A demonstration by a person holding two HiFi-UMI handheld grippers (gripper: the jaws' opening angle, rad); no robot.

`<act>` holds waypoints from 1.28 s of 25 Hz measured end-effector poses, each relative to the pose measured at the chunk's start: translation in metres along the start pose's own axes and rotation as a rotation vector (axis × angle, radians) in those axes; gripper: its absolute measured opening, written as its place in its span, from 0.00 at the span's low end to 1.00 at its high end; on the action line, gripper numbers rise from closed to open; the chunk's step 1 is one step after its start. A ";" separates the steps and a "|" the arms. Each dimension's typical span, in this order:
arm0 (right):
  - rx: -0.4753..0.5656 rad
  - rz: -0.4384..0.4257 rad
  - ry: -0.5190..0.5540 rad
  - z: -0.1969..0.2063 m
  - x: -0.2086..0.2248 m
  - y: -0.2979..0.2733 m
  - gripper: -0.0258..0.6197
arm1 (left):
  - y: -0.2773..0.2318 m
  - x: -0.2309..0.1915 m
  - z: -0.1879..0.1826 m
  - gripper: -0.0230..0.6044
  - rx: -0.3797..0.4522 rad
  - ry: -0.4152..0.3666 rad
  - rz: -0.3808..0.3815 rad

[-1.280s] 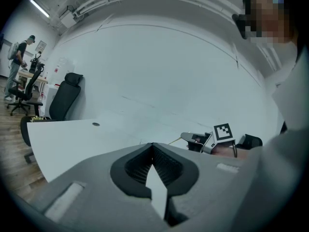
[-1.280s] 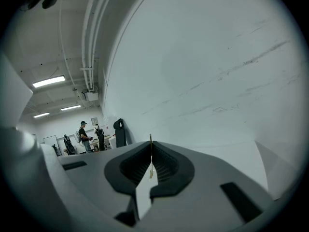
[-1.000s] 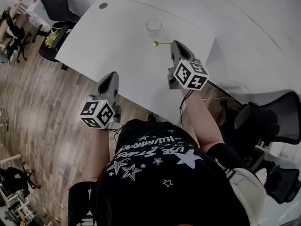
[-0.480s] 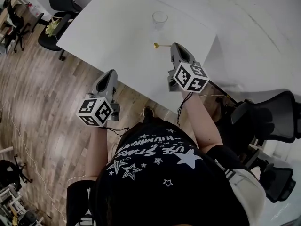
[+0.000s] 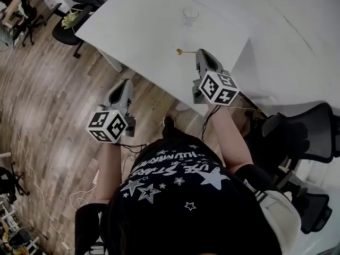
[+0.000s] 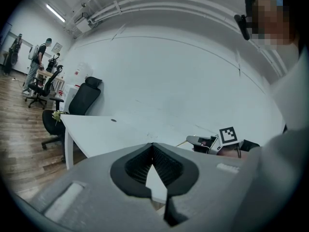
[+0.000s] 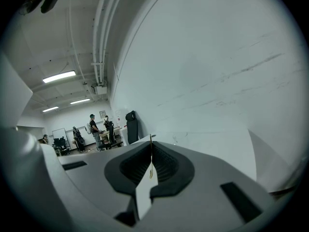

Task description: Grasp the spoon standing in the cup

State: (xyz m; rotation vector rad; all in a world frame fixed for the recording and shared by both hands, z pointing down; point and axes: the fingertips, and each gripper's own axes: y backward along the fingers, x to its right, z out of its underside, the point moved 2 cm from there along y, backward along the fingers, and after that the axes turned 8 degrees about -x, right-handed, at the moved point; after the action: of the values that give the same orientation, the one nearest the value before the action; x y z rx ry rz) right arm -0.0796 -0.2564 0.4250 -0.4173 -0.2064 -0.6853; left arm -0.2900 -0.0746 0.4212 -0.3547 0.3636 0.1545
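The left gripper [image 5: 126,84], a matte grey wedge carrying a black-and-white marker cube, hung over the plank wood floor [image 5: 48,89] just off the table's edge. Its ribbed black pads [image 6: 139,166] met tip to tip with nothing between them. The right gripper [image 5: 201,53] reached over the smooth white table [image 5: 138,31], jaws pinched on the thin handle of a gold spoon [image 5: 181,51], whose small round bowl stuck out past the tips. Farther along stood the clear glass cup [image 5: 190,15], upright and apart from the spoon.
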 end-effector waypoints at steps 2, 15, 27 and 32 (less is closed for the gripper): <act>0.003 -0.008 0.008 0.004 -0.009 0.012 0.06 | 0.014 0.002 0.006 0.05 0.007 0.008 -0.003; 0.037 0.013 0.008 0.037 -0.047 0.111 0.06 | 0.096 0.037 0.039 0.05 0.021 -0.030 0.037; 0.047 0.047 0.015 0.050 -0.035 0.183 0.06 | 0.120 0.079 0.069 0.05 0.018 -0.036 0.073; 0.057 0.001 0.027 0.047 -0.025 0.195 0.06 | 0.122 0.100 0.074 0.05 0.046 -0.022 0.041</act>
State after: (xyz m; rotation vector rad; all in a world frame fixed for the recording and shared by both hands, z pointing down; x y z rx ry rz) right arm 0.0264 -0.0858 0.3998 -0.3532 -0.1996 -0.6822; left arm -0.1999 0.0742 0.4108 -0.3001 0.3524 0.1899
